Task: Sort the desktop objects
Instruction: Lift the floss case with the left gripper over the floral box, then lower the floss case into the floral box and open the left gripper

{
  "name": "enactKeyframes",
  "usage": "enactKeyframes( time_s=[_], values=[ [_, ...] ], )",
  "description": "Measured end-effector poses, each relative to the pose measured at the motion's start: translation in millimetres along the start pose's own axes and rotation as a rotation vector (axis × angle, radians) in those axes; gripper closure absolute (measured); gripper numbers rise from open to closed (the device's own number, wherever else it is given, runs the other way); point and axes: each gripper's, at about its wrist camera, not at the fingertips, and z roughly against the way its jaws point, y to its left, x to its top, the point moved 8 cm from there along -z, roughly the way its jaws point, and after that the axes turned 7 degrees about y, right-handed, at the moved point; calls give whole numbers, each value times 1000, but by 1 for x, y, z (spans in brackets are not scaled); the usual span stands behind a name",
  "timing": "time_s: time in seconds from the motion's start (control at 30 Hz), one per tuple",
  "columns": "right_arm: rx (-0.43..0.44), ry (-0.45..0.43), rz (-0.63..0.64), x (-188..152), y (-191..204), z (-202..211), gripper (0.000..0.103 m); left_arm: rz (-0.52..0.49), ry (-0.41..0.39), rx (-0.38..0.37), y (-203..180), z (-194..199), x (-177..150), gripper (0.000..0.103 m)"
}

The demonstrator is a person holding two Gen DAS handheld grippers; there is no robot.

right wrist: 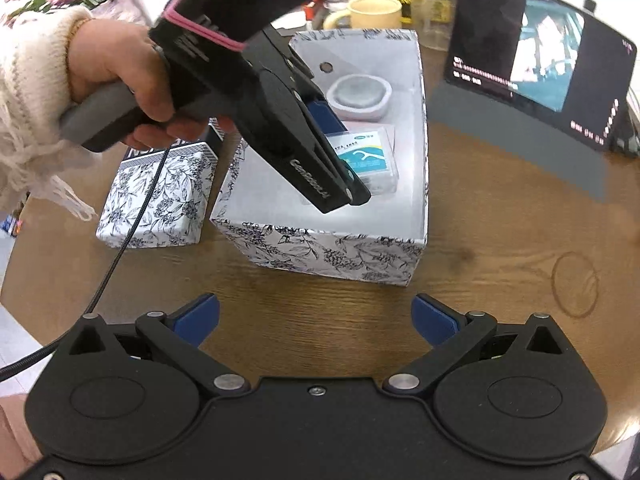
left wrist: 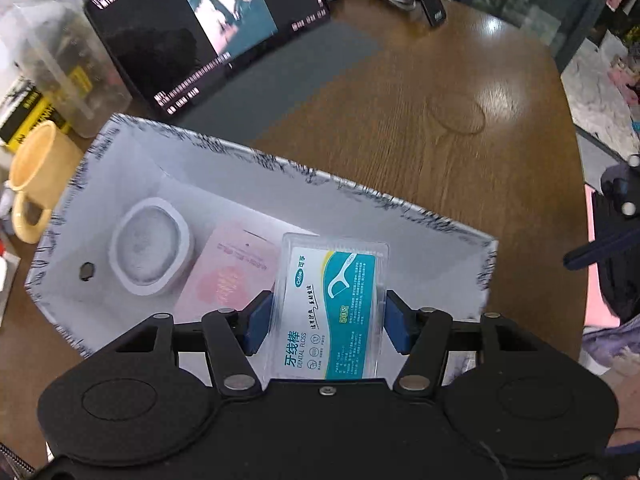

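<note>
My left gripper is shut on a clear dental floss box with a white and teal label, its blue pads pressing both long sides. It holds the floss box inside an open floral-patterned box, above a pink card and beside a white round container. The right wrist view shows the same left gripper, held by a hand, reaching down into the floral box with the floss box. My right gripper is open over the bare table in front of that box.
A floral lid lies left of the box. A tablet with a lit screen stands at the back right. A cream mug and a clear jar stand behind the box. The wooden table has a ring stain.
</note>
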Motion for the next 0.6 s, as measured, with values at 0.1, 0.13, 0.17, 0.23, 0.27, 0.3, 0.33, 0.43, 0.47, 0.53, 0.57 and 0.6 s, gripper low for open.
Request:
enactKeyframes(
  time_s=[0.1,0.13,0.17,0.23,0.27,0.3,0.33,0.43,0.47,0.53,0.57,0.6],
  values=[
    [23,13,-34,-2,1,-6,0,-21,23,-16,-1,-12,-2,46],
    [27,13,-42,-2,2,-8,0,-23,30,-21,-1,-15,-2,46],
    [28,12,-49,-3,2,-8,0,-26,36,-25,-1,-19,-3,46],
    [31,9,-64,-4,2,-10,0,-31,50,-34,-1,-25,-4,46],
    [31,7,-71,-4,2,-11,0,-33,57,-39,-1,-28,-5,46],
    [30,6,-75,-4,2,-12,0,-38,62,-43,-1,-31,-6,46],
    [31,5,-80,-4,1,-13,0,-41,67,-47,-1,-34,-7,46],
    [56,10,-109,-5,0,-18,0,-51,89,-60,-1,-42,-11,46],
    [61,11,-118,-5,0,-20,0,-55,97,-63,-2,-44,-13,46],
    [61,14,-127,-6,-1,-22,0,-63,111,-63,-1,-48,-15,46],
    [59,15,-129,-7,-2,-24,0,-66,116,-59,-1,-49,-17,46],
    [57,16,-133,-8,-2,-24,0,-68,120,-54,-1,-50,-18,46]
  ],
)
